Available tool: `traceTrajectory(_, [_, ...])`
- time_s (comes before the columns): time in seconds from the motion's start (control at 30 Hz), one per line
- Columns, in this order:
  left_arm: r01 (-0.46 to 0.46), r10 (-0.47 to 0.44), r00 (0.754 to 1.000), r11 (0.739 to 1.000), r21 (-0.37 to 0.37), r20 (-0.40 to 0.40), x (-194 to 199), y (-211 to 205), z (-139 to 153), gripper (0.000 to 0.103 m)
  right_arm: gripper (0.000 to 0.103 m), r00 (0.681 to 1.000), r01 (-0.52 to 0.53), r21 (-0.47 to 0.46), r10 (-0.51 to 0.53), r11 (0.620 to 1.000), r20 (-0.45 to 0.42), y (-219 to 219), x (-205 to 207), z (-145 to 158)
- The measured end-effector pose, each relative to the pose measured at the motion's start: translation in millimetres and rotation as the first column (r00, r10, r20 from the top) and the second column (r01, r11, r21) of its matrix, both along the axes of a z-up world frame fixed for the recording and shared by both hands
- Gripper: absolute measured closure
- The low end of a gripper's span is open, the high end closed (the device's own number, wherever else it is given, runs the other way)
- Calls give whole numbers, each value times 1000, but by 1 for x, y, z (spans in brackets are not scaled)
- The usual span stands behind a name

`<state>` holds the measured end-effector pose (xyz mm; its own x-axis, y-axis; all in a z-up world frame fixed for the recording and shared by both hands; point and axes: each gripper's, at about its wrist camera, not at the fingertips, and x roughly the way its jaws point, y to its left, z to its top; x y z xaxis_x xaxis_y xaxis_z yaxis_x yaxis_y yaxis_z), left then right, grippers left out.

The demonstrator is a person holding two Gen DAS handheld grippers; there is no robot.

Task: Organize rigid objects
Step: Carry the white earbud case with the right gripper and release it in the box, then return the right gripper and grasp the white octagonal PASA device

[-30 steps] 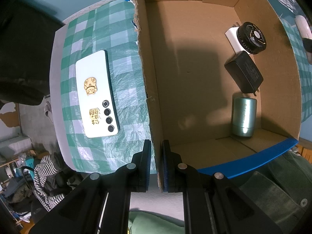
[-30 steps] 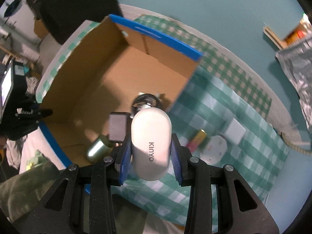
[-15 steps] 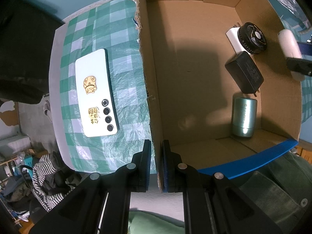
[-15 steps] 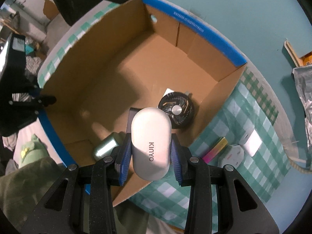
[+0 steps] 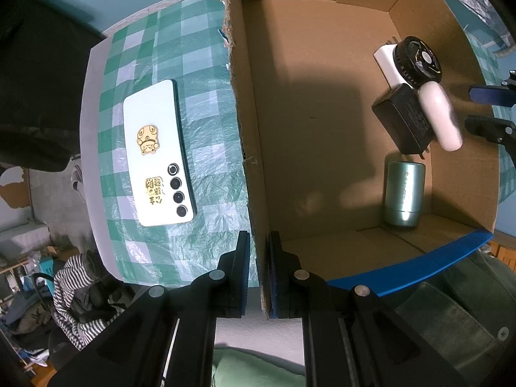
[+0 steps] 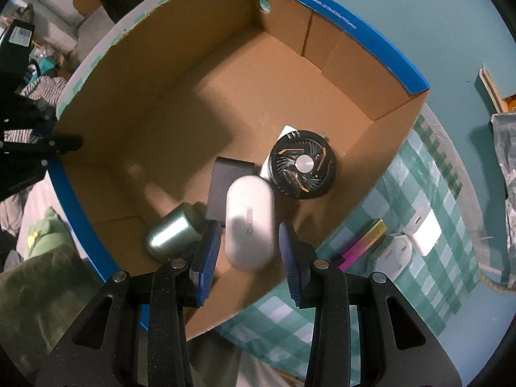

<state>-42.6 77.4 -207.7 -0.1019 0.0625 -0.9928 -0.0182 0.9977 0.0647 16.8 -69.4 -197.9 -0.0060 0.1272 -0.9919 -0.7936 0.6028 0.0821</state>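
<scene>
White pill-shaped plastic case [image 6: 250, 213] sat loose between the right gripper's [image 6: 249, 225] blue pads [image 6: 209, 248]. It looked blurry and had a gap on each side, so those fingers were spread and not pinching it. It was inside the brown cardboard box [image 6: 180, 103]. A flat black adapter [image 6: 225, 177] and a round black fan [image 6: 303, 169] lay just past the fingertips, and a green metal cylinder [image 6: 169, 233] was beside the left finger. The left gripper [image 5: 258, 237] was clamped narrow on the box's side wall.
</scene>
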Motion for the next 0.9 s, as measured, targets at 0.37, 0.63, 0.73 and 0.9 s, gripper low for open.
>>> traceTrajectory(0.37, [0, 0, 1000, 1000, 4, -5, 2, -1, 0, 92, 62, 997, 68, 85, -66, 994, -28, -19, 8, 20])
traceTrajectory(0.63, [4, -4, 1000, 1000, 5, -6, 2, -1, 0, 92, 56, 992, 123, 117, -123, 985, -10, -33, 18, 33])
traceTrajectory(0.73, [3, -3, 1000, 1000, 5, -6, 2, -1, 0, 92, 56, 990, 143, 120, -143, 982, -7, -41, 22, 36])
traceTrajectory(0.9, [5, -5, 1000, 1000, 5, -6, 4, -1, 1, 92, 54, 981, 191, 122, -192, 974, -8, -60, 32, 38])
